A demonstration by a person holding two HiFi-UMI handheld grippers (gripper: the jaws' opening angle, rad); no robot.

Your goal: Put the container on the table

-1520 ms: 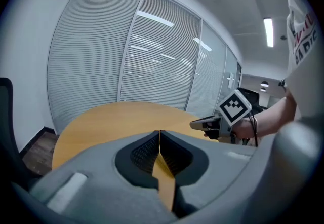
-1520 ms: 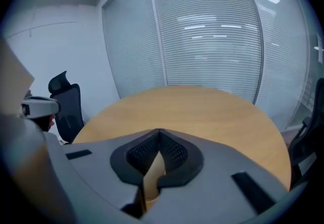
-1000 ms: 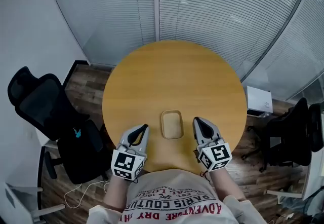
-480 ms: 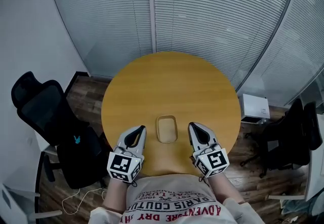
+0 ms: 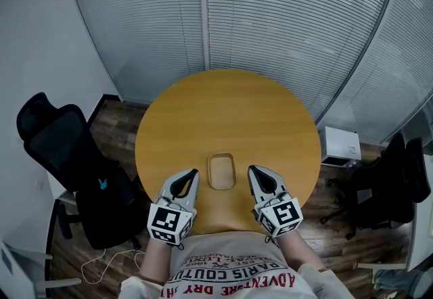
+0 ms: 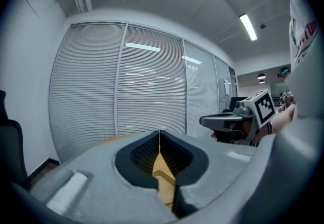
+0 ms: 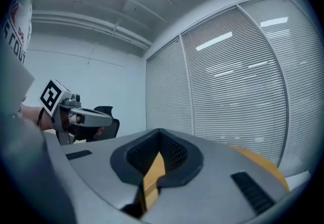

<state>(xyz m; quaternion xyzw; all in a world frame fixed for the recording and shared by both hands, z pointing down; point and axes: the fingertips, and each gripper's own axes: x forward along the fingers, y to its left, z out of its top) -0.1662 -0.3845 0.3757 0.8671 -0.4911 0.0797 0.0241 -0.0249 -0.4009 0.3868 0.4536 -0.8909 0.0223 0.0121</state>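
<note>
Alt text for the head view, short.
A small tan container sits on a round wooden table, between the left gripper and right gripper, both with jaws shut and not touching it. A black office chair stands at left.

Head view looks steeply down on the surface (image 5: 230,115). Left tongs (image 5: 191,174) view and right tongs (image 5: 252,170) view sit low, both facing the blinds (image 6: 152,86).
</note>
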